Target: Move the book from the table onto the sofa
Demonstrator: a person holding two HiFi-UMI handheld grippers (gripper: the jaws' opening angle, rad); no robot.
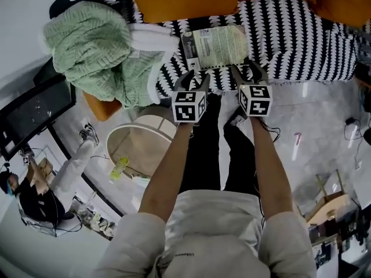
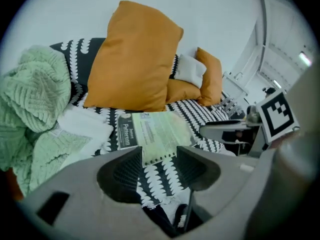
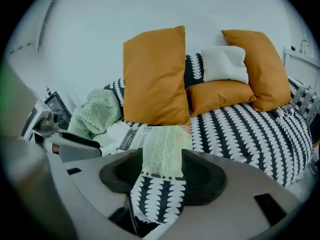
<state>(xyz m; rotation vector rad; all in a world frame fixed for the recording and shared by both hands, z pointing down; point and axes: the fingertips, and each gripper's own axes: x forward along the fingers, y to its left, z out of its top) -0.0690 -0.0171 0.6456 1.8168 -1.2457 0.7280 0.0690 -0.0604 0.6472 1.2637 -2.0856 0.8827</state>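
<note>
1. The left gripper (image 1: 194,80) has its fingers spread with nothing pinched. Its forearm reaches straight forward, and a green knitted blanket (image 1: 93,45) lies to the fingers' left.
2. The paperback book (image 1: 215,45) lies flat on the sofa (image 1: 290,33), just beyond both sets of fingertips.
3. The right gripper (image 1: 247,73) also has its fingers spread and empty, with its forearm parallel to the left one.
4. The placing looks done. Draw both grippers back straight and level so that no fingertip catches the book's near edge.

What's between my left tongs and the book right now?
Only bare black-and-white patterned sofa cover, seen in the left gripper view; the open left tongs sit just short of the pale green paperback book.
</note>
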